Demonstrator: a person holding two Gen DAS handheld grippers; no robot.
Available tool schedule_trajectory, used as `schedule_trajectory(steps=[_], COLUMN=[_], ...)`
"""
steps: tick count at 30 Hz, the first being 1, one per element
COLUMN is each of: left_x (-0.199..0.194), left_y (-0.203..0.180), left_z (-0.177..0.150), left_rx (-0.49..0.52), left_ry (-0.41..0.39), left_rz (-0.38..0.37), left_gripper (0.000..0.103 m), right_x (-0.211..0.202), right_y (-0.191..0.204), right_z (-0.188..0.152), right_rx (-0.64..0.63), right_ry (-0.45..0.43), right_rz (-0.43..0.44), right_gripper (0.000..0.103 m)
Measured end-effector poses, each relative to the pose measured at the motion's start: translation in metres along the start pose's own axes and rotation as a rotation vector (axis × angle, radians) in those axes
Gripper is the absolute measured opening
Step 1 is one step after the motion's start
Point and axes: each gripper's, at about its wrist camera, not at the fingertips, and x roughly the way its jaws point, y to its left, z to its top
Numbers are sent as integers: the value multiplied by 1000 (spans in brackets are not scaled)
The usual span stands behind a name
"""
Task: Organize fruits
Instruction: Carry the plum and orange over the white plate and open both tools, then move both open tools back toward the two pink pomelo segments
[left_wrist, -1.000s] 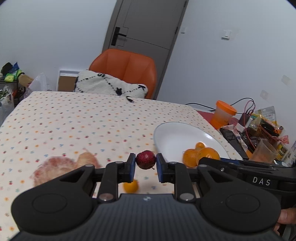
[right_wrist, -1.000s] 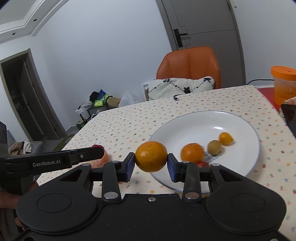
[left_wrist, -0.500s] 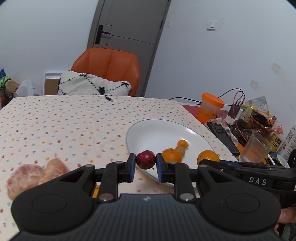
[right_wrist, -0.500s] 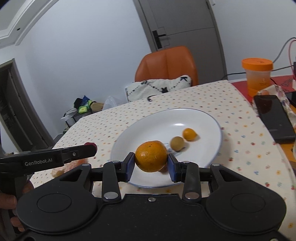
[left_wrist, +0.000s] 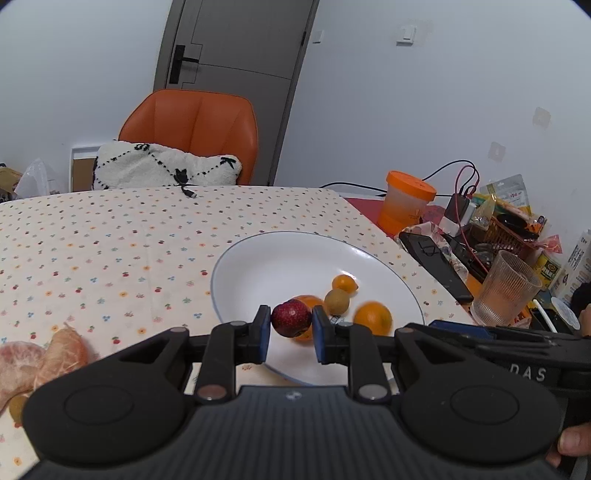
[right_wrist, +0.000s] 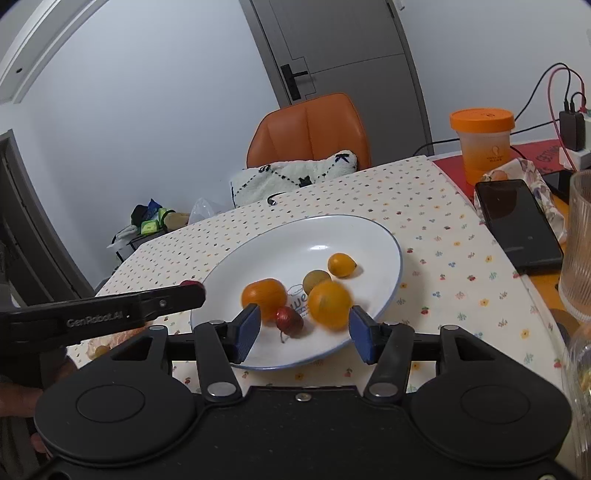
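The left gripper (left_wrist: 289, 334) clamps a small dark red fruit (left_wrist: 291, 318) between its blue fingers (left_wrist: 261, 334), just above the near rim of the white plate (left_wrist: 258, 258) on the tabletop (left_wrist: 110, 236). The right gripper (right_wrist: 303, 334) has its fingers (right_wrist: 246, 328) spread wide, holding nothing. Between and just beyond them a blurred orange (right_wrist: 329, 304) lies in the plate beside another orange (right_wrist: 264, 294), a second red fruit (right_wrist: 289, 322), a greenish fruit (right_wrist: 316, 279) and a small yellow fruit (right_wrist: 341, 264).
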Motion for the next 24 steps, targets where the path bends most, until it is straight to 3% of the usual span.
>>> schedule_trajectory(steps=[6,10,12,14,18,20,24], left_x=[2,0,-2,-7,-18,-24,-34], left_y=[-6,-8,-5,-3,5,9,17], left_z=[2,2,1,0,-1,-2,-3], left_rx=[18,25,20,14,13,15,22], left_ry=[-7,-2,5,8,-11,-16,-35], left_rz=[-1,16,17,25,55,73,126], left_gripper=[23,30,35,50,65,79,85], right_x=[-2,-3,-4,-3,-3,-2,-1], right_y=[1,3,5,7,12,15,21], right_z=[-3,-4,-5,-5,-5,-5,-4], right_rx=[2,-3,-2,-3,-6,-9,-16], right_ry=[5,4,5,5,2,2,-5], right_rz=[14,22,26,29,35,39,48], right_gripper=[55,56,56,56,61,61,69])
